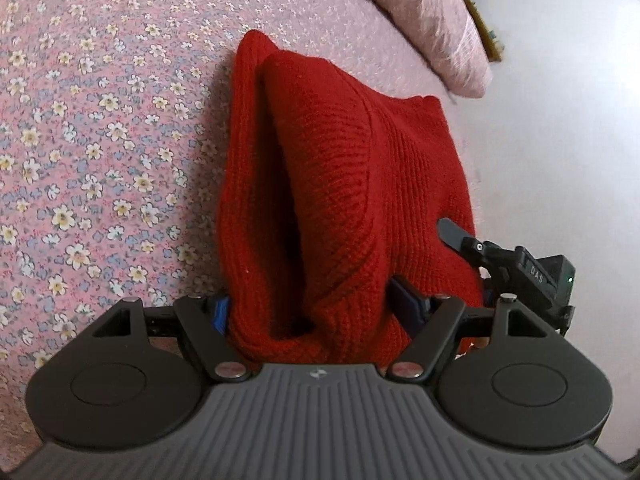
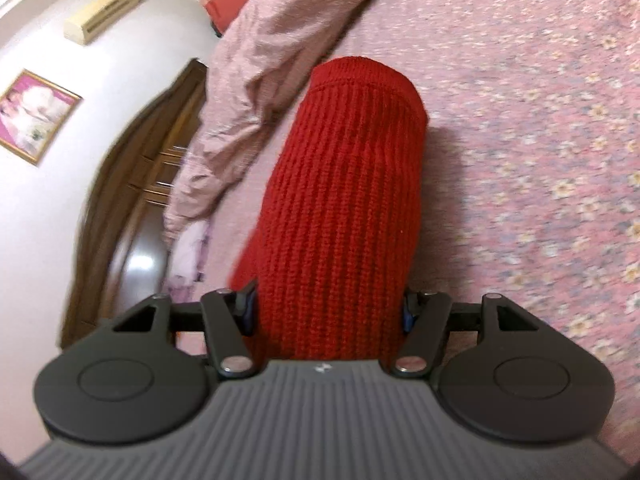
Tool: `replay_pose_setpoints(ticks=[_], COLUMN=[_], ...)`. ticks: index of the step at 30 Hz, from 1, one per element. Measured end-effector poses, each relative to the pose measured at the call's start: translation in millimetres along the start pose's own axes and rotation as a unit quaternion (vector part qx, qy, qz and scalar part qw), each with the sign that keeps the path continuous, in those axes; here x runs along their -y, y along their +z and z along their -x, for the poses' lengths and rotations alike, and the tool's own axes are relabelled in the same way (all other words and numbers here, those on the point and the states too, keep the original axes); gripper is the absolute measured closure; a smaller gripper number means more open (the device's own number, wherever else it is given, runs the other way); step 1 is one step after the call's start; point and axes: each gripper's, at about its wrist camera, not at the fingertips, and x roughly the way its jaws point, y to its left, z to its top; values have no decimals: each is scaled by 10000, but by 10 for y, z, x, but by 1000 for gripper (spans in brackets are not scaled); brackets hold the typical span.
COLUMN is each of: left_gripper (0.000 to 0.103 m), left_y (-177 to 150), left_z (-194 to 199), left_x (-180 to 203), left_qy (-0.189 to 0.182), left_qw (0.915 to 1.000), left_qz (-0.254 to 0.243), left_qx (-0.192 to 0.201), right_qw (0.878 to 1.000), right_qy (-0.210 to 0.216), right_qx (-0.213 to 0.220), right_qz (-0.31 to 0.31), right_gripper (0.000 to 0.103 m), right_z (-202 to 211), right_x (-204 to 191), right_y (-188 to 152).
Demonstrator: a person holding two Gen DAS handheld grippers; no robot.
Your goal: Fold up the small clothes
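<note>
With the red knit garment [image 1: 344, 184] clamped in both the left hand-held gripper [image 1: 320, 312] and the right hand-held gripper [image 2: 326, 308] above the floral bedspread [image 1: 100, 140], both edges are kept level and lowered onto the bedspread together.

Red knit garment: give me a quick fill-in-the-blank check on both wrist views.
1. The knit garment is ____ in colour.
2. The left hand-held gripper has ____ fabric between its fingers.
3. The bedspread bears a ____ print.
4. Bunched knit also fills the ____ hand-held gripper.

Missing: red; knit; flower; right
</note>
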Motion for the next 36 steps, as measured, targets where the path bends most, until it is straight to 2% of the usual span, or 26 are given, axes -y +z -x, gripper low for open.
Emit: replay_pose_setpoints(ticks=[4,8,11,16,19,22,24,26,28,30,36], left_gripper=[23,23,23,23,23,23,23,23,23,23,22], left_y=[45,28,19,-147,-283,-444,-499,-552,-584,-612,-628], left_z=[-99,-108,-56,167,368,541,537,544,484,425,293], left_x=[104,335,523,751,866,991,1053,1072,1021,948,754], left_qy=[130,545,886,1408,1713,1996,2185,2349,2571,2719,2788], left_qw=[9999,9973,9918,9761,9638,9503,9407,9362,9309,9290,9299], left_qz=[-50,-463,-830,-1452,-1767,-2018,-2180,-2206,-2211,-2158,-2056], left_qx=[2,193,401,790,1021,1278,1407,1400,1359,1281,1238], right_qw=[9996,9982,9958,9868,9809,9710,9611,9554,9554,9502,9337], right_qy=[-265,-533,-771,-1179,-1249,-1515,-1775,-1877,-1882,-2001,-2322], right_qx=[130,240,371,815,1029,1197,1331,1346,1188,1175,1025], right_qz=[-54,147,331,755,1084,1410,1644,1841,1940,2082,2525], right_gripper=[30,28,28,29,29,29,31,51,62,62,62], right_z=[-16,64,122,319,448,488,492,480,415,352,225], right_x=[82,-31,-158,-360,-539,-730,-811,-850,-856,-862,-884], right_y=[-57,-102,-135,-217,-273,-390,-512,-627,-718,-784,-902])
